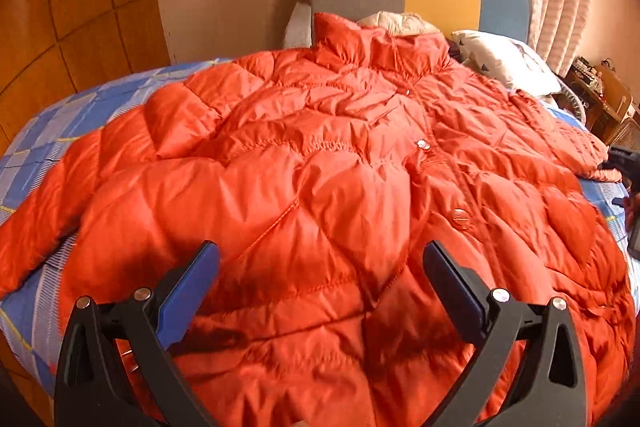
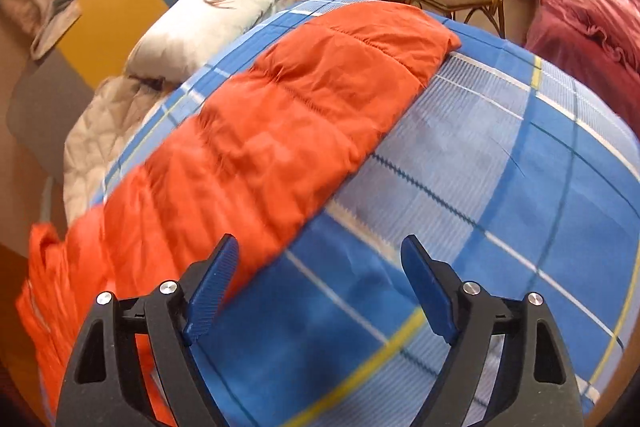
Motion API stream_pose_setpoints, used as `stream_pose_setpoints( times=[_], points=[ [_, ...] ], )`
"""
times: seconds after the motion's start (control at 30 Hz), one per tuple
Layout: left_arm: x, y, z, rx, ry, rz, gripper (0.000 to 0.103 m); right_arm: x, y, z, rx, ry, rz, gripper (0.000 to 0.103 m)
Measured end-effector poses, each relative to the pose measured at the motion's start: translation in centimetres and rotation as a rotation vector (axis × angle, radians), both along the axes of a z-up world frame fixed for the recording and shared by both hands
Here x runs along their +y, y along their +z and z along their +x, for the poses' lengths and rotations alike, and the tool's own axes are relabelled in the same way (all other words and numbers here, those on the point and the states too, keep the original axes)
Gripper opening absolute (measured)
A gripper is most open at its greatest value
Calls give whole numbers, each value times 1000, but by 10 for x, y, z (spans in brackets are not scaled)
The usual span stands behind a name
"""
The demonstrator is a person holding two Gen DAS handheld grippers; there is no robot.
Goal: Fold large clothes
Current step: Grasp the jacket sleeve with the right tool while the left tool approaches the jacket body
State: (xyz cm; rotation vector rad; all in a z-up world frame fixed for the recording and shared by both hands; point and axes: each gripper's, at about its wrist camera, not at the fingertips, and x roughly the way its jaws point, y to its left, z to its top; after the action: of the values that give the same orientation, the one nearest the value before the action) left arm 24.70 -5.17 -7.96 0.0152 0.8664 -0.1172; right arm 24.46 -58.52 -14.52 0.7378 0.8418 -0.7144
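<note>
A puffy, quilted orange jacket [image 1: 320,155] lies flat on a blue plaid sheet [image 2: 500,167], collar pointing away beyond the left gripper [image 1: 320,267]'s released, empty jaws. Its long sleeve [image 2: 280,115] stretches diagonally ahead-left of the right gripper [image 2: 320,263], jaws apart, empty.

The left claw [image 1: 320,259] points downward at a slant, its two blue-padded fingers [image 1: 188,287] spread wide with nothing pressed between them. The right claw [image 2: 320,259] also tilts downward; its jaws stand apart, holding nothing, a little narrower than the left ones.
</note>
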Motion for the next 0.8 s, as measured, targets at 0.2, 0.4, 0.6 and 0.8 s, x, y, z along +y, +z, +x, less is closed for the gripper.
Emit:
stream_pose_setpoints(
  times=[0.2, 0.4, 0.6, 0.8],
  points=[
    [-4, -22, 8, 40, -4, -2, 101, -21, -3, 24, -33, -42, -26, 40],
    [-4, -31, 0, 44, 2, -47, 101, 1, 20, 48, -68, 81, -113, 10],
    [-4, -32, -8, 47, -6, -82, 101, 72, 65, 75, -135, 304, -246, 6],
    [2, -26, -12, 52, -25, -129, 101, 184, 95, 100, -161, 588, -379, 6]
  ],
)
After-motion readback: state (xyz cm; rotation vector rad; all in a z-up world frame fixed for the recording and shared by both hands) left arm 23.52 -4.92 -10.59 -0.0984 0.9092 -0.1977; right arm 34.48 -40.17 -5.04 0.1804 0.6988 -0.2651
